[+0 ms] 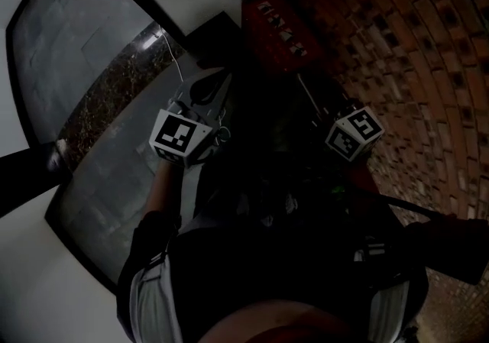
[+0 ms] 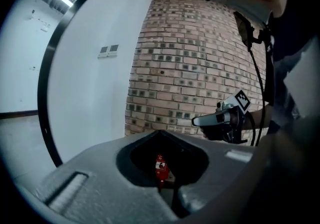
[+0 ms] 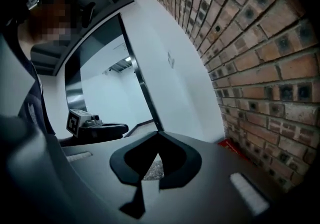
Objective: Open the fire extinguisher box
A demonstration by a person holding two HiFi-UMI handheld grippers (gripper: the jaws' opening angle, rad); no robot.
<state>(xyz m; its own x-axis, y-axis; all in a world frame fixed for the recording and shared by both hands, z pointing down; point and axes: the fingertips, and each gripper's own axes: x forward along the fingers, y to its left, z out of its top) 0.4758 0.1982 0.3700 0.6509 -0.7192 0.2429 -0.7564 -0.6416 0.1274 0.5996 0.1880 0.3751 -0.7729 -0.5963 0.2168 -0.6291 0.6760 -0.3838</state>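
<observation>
We face a curved brick wall [image 1: 397, 66] that meets a white wall [image 2: 95, 93] above a grey tiled floor [image 1: 114, 181]. The red fire extinguisher box [image 1: 284, 28] stands low against the bricks, ahead of us and well apart from both tools. We judge this to be the approach step, with nothing touched yet. Next we must reach the box's front and find its door edge or latch. The left gripper [image 3: 124, 129] and right gripper [image 2: 196, 120] both have jaws closed together, holding nothing.
</observation>
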